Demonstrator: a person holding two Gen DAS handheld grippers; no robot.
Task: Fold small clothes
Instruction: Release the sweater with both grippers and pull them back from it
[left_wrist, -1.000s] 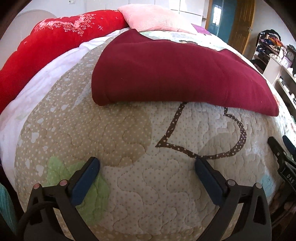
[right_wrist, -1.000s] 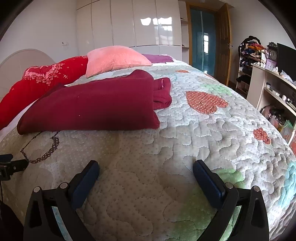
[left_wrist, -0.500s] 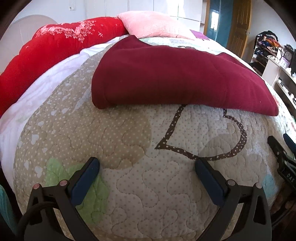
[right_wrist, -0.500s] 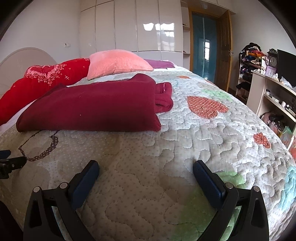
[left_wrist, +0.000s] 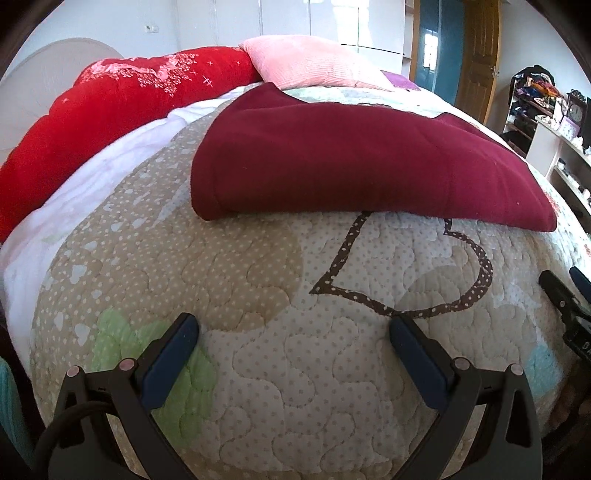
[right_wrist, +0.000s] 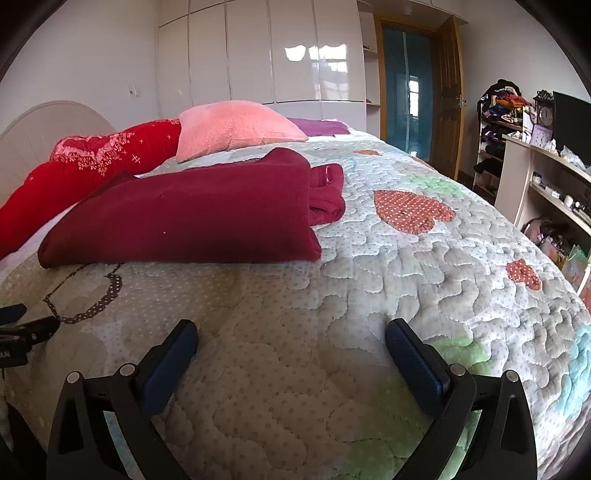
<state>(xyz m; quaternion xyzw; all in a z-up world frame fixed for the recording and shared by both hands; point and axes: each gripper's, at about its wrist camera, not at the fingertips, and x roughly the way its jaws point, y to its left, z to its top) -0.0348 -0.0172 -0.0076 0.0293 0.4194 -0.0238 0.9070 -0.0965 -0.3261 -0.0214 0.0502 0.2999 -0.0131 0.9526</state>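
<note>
Both tools, left tool (left_wrist: 291, 328) and right tool (right_wrist: 291, 328), apart (empty) above quilt (right_wrist: 369, 288), maroon garment (left_wrist: 351, 162) beyond.

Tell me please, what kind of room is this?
Most likely a home bedroom: a bed under a quilted heart-pattern bedspread, a pink pillow by the headboard, and tall glossy wardrobe doors behind.
</note>
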